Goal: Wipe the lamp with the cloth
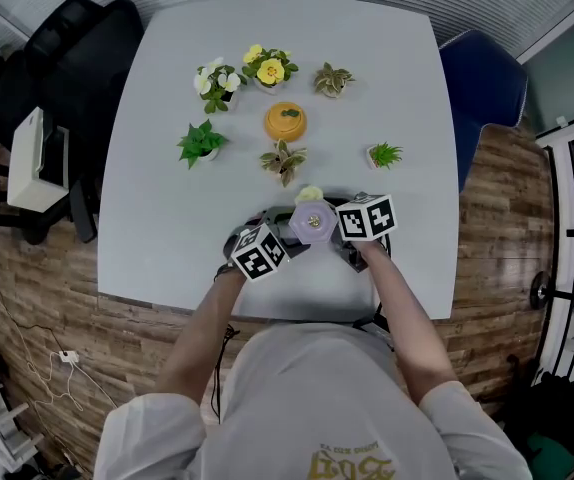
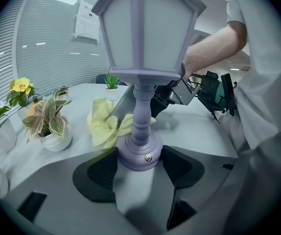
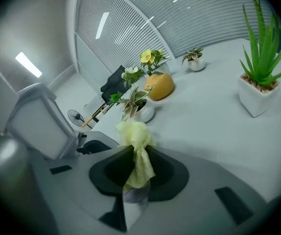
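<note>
A lavender lantern-style lamp point(image 1: 313, 223) stands upright near the table's front edge. My left gripper point(image 2: 139, 156) is shut on its round base point(image 2: 139, 153), one jaw on each side. The lamp's head point(image 2: 143, 28) towers over that camera. My right gripper point(image 3: 136, 166) is shut on a pale yellow cloth point(image 3: 136, 146), which bunches out past the jaws. In the head view the cloth point(image 1: 310, 195) lies just beyond the lamp, with the right gripper point(image 1: 335, 211) to its right and the left gripper point(image 1: 287, 240) at the lamp's left. In the right gripper view the lamp point(image 3: 40, 121) stands to the left of the cloth.
Several small potted plants point(image 1: 283, 160) and an orange round pot point(image 1: 285, 121) stand in the middle of the white table point(image 1: 157, 218). An aloe in a white pot point(image 3: 258, 89) sits right of the right gripper. A dark chair point(image 1: 487, 83) and a black bag point(image 1: 62, 58) flank the table.
</note>
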Demonstrator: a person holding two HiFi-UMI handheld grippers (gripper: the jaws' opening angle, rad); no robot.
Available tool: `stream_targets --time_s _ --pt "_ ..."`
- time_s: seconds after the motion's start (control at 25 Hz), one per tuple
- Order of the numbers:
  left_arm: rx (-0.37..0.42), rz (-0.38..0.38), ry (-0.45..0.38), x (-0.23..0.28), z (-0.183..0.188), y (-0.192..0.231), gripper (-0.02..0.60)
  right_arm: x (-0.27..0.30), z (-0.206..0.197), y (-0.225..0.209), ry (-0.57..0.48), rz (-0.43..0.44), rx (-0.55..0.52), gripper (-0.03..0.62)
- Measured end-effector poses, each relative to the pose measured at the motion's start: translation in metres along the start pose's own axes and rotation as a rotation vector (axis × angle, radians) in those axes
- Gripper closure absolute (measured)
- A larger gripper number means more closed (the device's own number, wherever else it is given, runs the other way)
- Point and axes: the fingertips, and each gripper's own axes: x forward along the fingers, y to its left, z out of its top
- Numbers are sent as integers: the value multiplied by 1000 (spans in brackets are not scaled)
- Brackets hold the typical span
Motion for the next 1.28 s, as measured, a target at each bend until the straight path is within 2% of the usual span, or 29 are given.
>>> stream_targets --time_s 0.84,1.28 --pt "2 3 -1 1 0 -1 287 -27 -30 -20 18 -81 45 517" --pt "0 4 0 0 1 -2 287 -34 -42 -13 42 -71 41 519"
